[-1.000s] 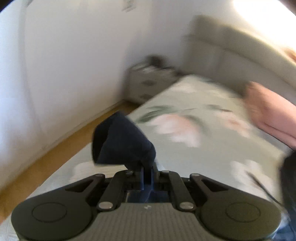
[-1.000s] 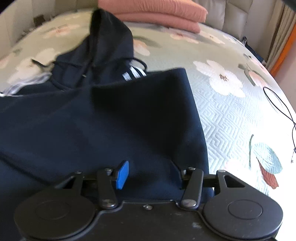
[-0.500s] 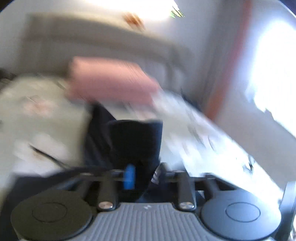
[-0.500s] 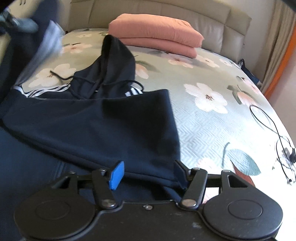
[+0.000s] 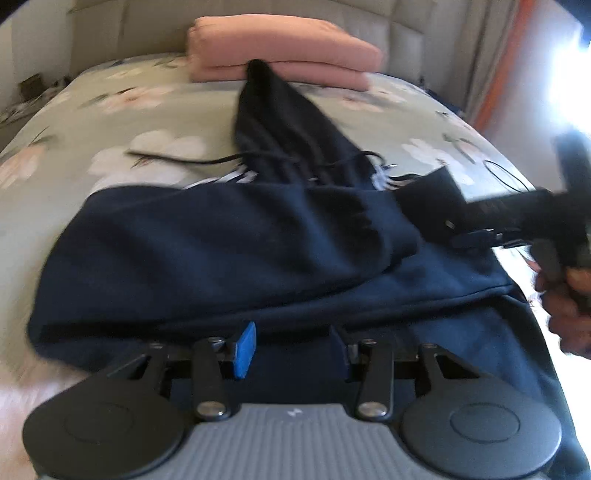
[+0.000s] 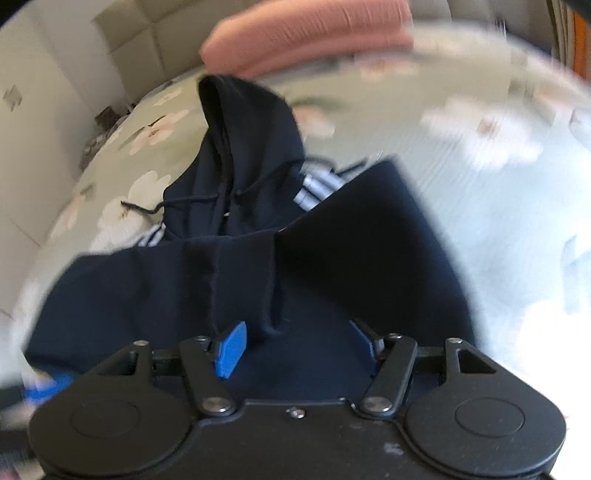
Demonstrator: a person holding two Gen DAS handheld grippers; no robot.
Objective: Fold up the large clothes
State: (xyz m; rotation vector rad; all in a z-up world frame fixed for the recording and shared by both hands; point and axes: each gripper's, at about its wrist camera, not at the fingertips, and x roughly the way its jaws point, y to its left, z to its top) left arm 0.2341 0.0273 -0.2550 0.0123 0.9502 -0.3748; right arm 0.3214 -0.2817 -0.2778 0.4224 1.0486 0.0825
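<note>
A navy hoodie (image 5: 221,251) lies on the bed, its hood (image 5: 280,122) pointing toward the headboard. Both sleeves are folded in across its body. My left gripper (image 5: 291,347) hovers just over the near edge of the left sleeve. Its jaws are closing and the blue pads (image 5: 245,349) press on nothing. In the right wrist view the hoodie (image 6: 332,251) fills the middle, with a sleeve cuff hanging toward my right gripper (image 6: 297,343), which is open and holds no cloth. A hand (image 5: 569,302) with the right gripper's body shows blurred at the hoodie's right side.
The bed has a pale green flowered cover (image 5: 110,122). A folded pink blanket (image 5: 280,51) lies by the padded headboard (image 5: 110,33). A thin black cable (image 5: 506,177) rests on the cover at the right. A nightstand (image 5: 29,85) stands far left.
My left gripper carried the left sleeve in from the bed's left side, let it go, and the sleeve now lies across the hoodie. The right gripper's view has rolled and shifted.
</note>
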